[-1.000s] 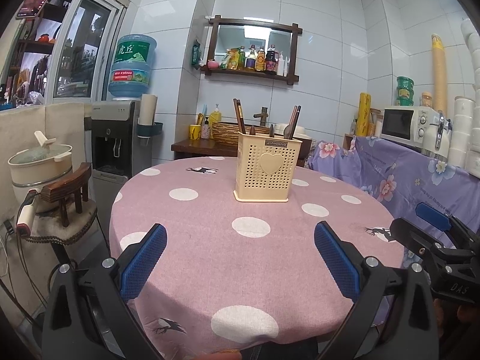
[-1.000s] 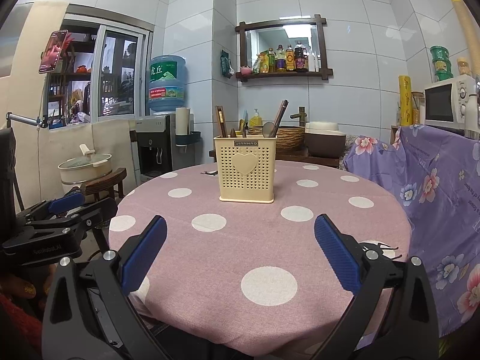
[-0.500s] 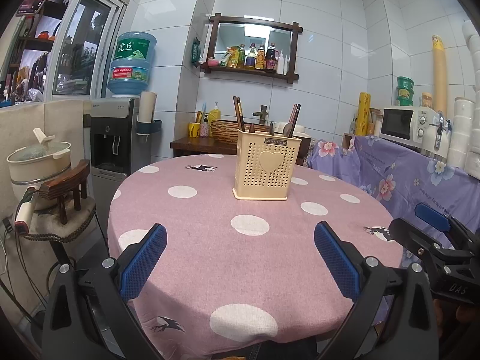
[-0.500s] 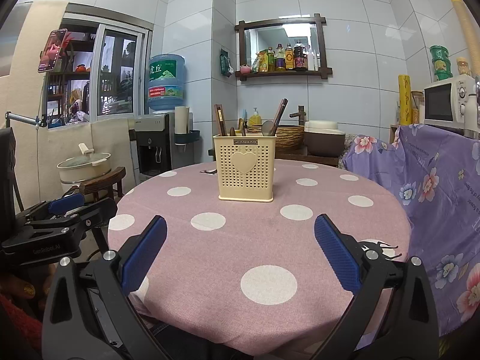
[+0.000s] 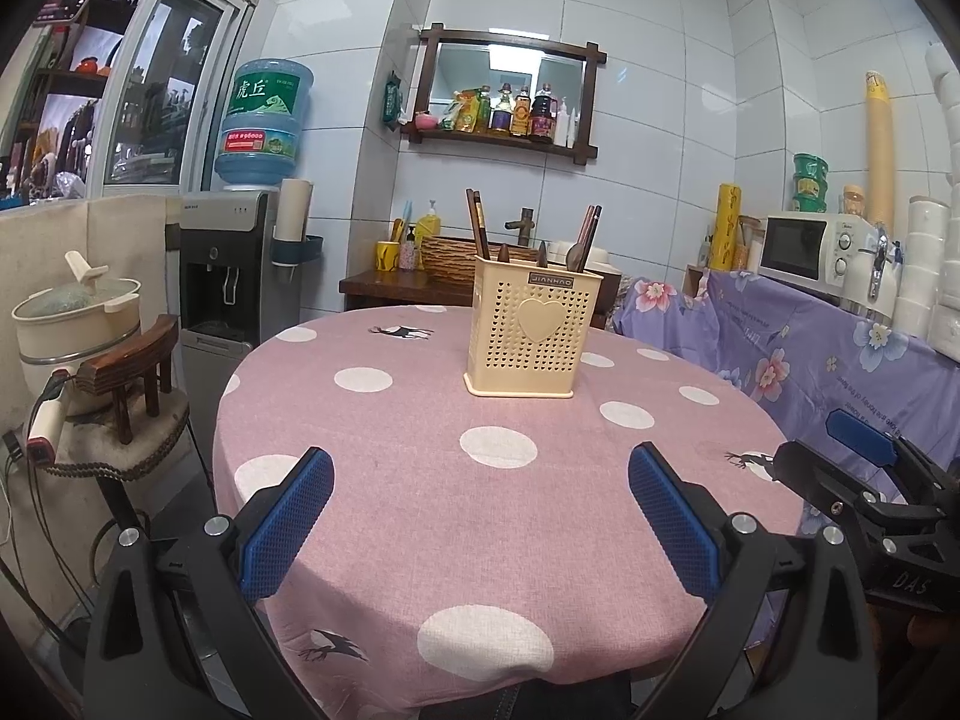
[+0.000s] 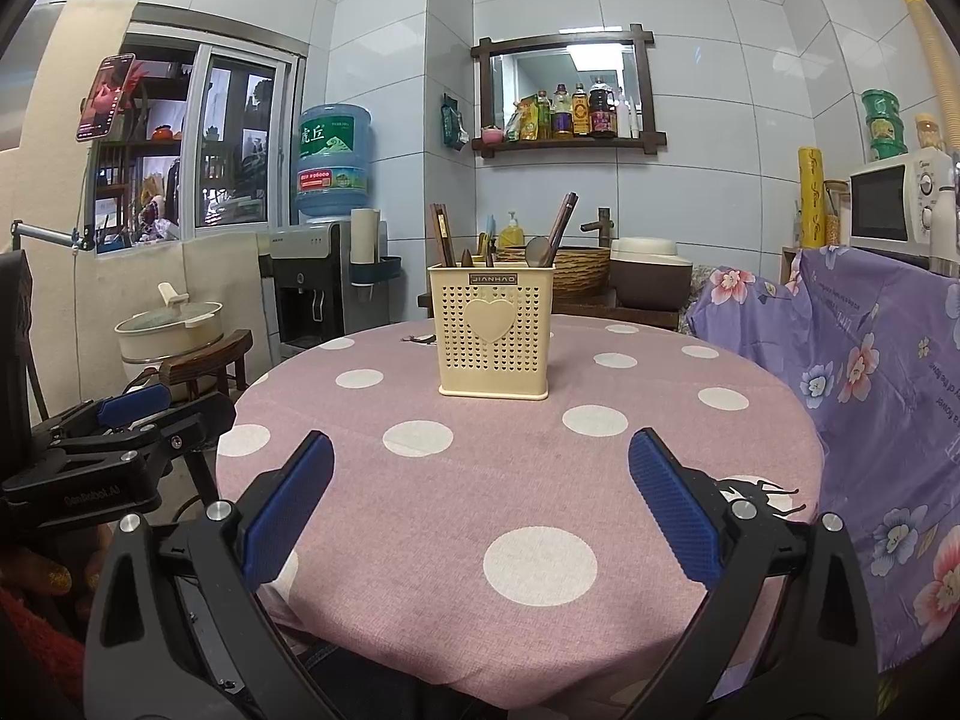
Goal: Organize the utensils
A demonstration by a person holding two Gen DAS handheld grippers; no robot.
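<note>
A cream perforated utensil holder [image 5: 531, 330] [image 6: 491, 333] with a heart on its front stands upright toward the far side of the round pink polka-dot table [image 5: 420, 480] [image 6: 480, 480]. Dark chopsticks [image 5: 477, 231] [image 6: 439, 237] and spoons [image 5: 579, 252] [image 6: 538, 251] stick out of its top. My left gripper [image 5: 480, 531] hovers open over the near table edge with nothing between its blue pads. My right gripper [image 6: 480, 531] is open and empty too, held well short of the holder. Each gripper shows at the edge of the other's view.
A water dispenser [image 5: 240, 264] and a stool with a pot [image 5: 78, 318] stand to the left. A purple floral cloth [image 5: 810, 348] covers furniture on the right, with a microwave [image 5: 810, 246] on top. A shelf of bottles [image 5: 510, 114] hangs on the tiled wall.
Both views have shifted only slightly; the left gripper's view has drifted a little relative to the holder. Both grippers stay open and empty.
</note>
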